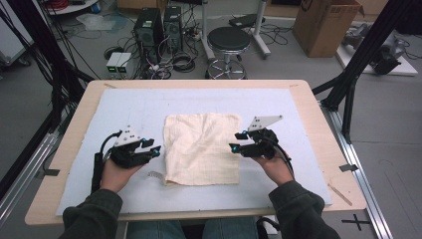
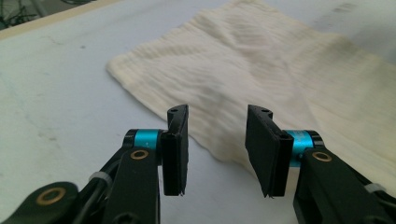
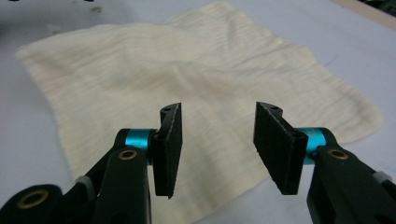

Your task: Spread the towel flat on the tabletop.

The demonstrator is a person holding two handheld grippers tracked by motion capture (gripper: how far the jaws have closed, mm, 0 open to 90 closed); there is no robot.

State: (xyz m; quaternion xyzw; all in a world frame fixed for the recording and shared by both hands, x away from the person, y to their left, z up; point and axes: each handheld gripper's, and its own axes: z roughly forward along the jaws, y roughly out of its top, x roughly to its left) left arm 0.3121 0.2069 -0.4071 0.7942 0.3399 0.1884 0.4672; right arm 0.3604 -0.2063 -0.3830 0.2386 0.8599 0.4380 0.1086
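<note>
Pale blue matting covers the bench (image 1: pixel 308 99), with a cream cloth (image 1: pixel 201 148) lying flat at its middle. Left hand-held gripper (image 1: pixel 155 147) and right hand-held gripper (image 1: pixel 237 141) flank the cloth, jaws apart, holding nothing.

Light wooden table (image 1: pixel 74 144), rounded corners, edge bare around grey-white mat (image 1: pixel 139 102) covering most of top. Cream cloth (image 1: pixel 201 148), folded to rough square, lies flat on mat near centre, faint creases across weave, lower left corner slightly lifted. Small pale scrap (image 1: pixel 155 175) on mat just beside that corner. Thin wooden strip (image 1: pixel 340 193) on table's bare right edge.
</note>
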